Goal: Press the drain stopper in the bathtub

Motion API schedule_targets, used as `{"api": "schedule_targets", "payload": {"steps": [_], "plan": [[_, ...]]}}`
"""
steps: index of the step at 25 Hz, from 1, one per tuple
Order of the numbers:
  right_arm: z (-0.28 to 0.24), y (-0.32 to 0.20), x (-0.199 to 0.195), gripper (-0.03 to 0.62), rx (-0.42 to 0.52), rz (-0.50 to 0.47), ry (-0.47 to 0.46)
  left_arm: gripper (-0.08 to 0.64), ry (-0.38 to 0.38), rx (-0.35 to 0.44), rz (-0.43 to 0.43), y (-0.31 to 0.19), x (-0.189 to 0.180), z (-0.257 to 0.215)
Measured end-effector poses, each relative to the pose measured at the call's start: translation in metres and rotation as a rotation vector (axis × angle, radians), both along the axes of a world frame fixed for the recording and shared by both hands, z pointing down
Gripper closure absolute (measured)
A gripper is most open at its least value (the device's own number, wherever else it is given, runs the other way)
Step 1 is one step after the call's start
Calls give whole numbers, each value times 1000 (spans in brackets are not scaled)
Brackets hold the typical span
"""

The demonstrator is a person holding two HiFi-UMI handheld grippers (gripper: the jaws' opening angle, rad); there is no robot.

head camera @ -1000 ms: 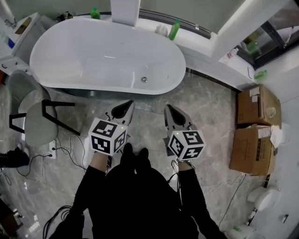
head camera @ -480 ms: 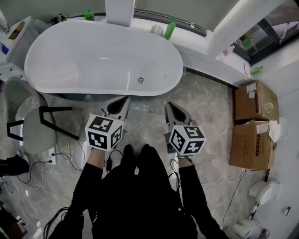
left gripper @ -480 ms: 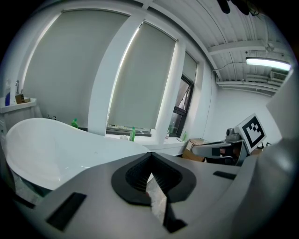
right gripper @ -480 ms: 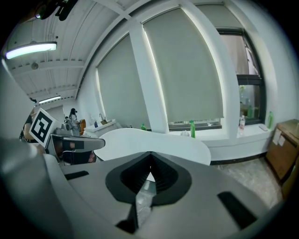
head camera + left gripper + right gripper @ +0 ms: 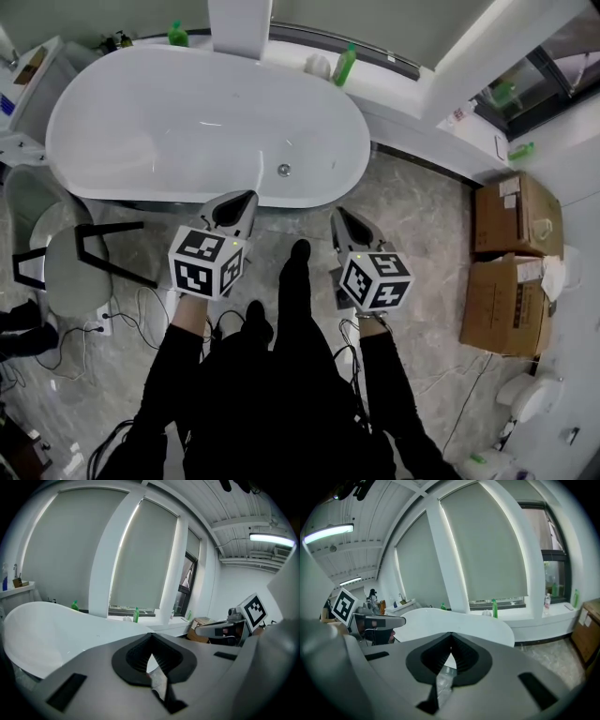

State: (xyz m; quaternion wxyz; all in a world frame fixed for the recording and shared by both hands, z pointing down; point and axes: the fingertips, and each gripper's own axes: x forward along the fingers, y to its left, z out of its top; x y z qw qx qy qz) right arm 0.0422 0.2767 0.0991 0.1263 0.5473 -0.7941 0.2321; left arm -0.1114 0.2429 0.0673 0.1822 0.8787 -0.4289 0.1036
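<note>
The white oval bathtub (image 5: 141, 122) fills the upper left of the head view, and its small round metal drain stopper (image 5: 284, 170) lies on the tub floor near the near rim. My left gripper (image 5: 247, 198) is shut and empty, its tips at the tub's near rim just left of the stopper. To the right, over the marble floor outside the tub, my right gripper (image 5: 337, 214) is shut and empty. The left gripper view shows the shut left gripper (image 5: 151, 638) with the bathtub (image 5: 42, 625) rim behind. The right gripper view shows the shut right gripper (image 5: 450, 637) facing the bathtub (image 5: 459, 620).
A grey chair (image 5: 66, 262) stands left of the tub, with cables and a power strip (image 5: 105, 302) on the floor. Cardboard boxes (image 5: 514, 253) are stacked at the right. Green bottles (image 5: 345, 64) sit on the window ledge behind the tub. The person's foot (image 5: 300, 253) is stepped forward between the grippers.
The person has stepped closer to the tub, one foot now forward between the grippers. Both grippers have moved slightly toward the rim and stay shut.
</note>
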Motion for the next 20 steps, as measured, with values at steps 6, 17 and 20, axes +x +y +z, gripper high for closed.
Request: {"api": "schedule_targets", "payload": {"steps": [6, 17, 20], "plan": [[8, -58, 9, 592, -12, -47, 7, 555, -15, -33, -38, -46, 9, 15], [47, -152, 50, 591, -103, -96, -7, 555, -80, -130, -83, -134, 43, 55], [53, -171, 60, 591, -115, -107, -15, 555, -89, -148, -102, -157, 51, 61]]}}
